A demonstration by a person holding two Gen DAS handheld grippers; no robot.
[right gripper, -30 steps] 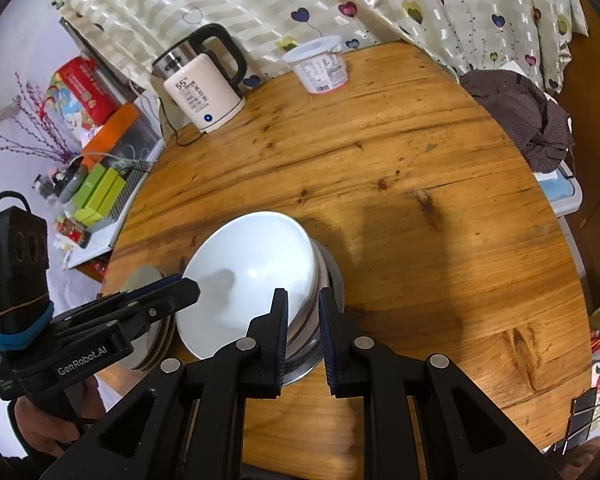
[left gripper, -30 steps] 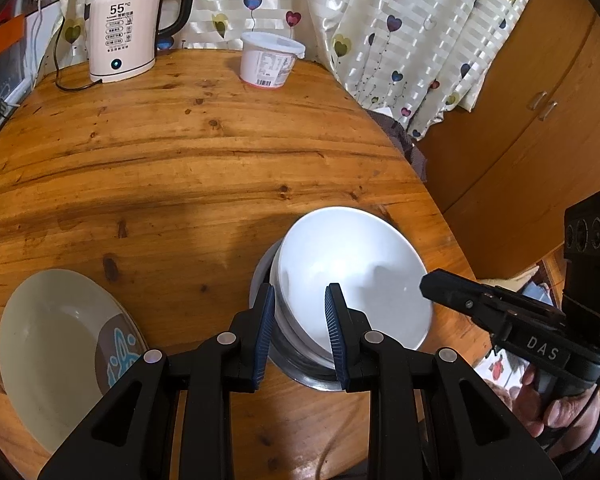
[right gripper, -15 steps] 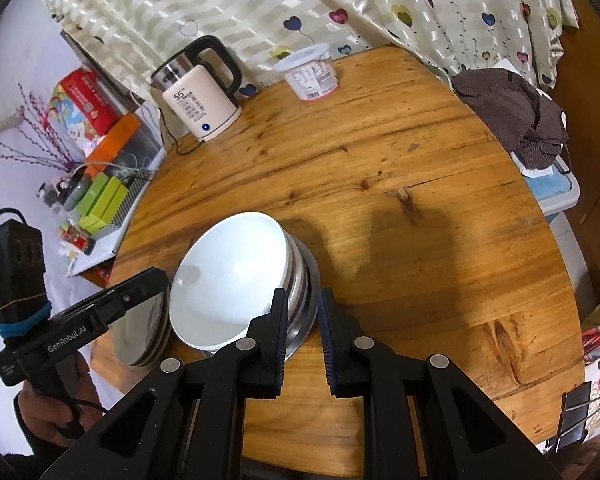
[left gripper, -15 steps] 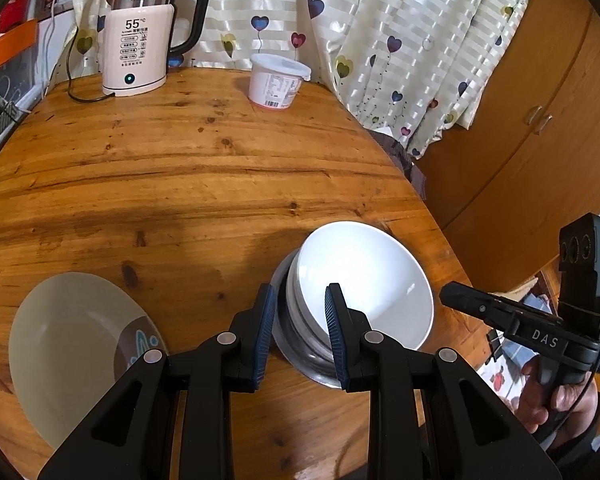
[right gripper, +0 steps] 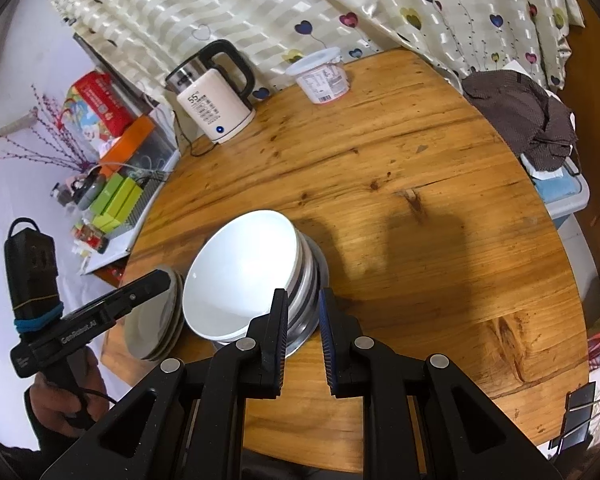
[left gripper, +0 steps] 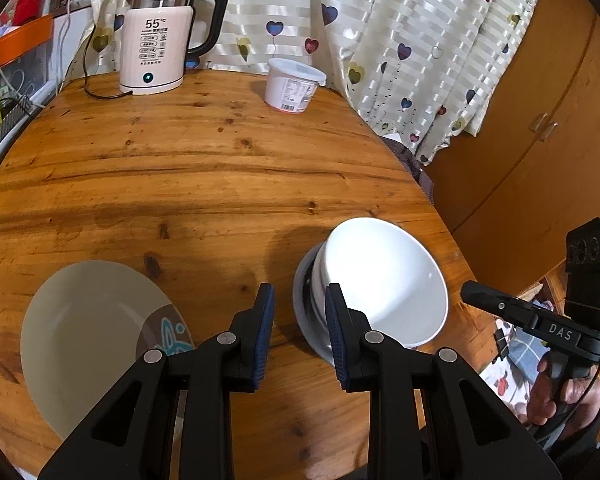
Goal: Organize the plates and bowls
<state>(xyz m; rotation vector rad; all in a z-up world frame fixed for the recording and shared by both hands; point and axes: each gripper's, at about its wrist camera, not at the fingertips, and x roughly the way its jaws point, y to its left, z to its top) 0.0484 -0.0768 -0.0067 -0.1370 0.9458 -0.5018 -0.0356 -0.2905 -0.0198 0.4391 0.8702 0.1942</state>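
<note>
white ceramic bowl [left gripper: 384,276] nested on steel bowls [right gripper: 306,304], near round wooden table [left gripper: 204,176] front edge. beige plates [left gripper: 88,332] just left. left gripper [left gripper: 298,320] and right gripper [right gripper: 303,320] both slightly open, empty. kettle [left gripper: 156,44], tub [left gripper: 292,84] at far edge.

White bowl [right gripper: 240,272] tops a nested stack at the bench [right gripper: 420,200] centre; plates [right gripper: 152,320] at nine o'clock; right gripper [right gripper: 303,320] empty, jaws slightly parted.
</note>
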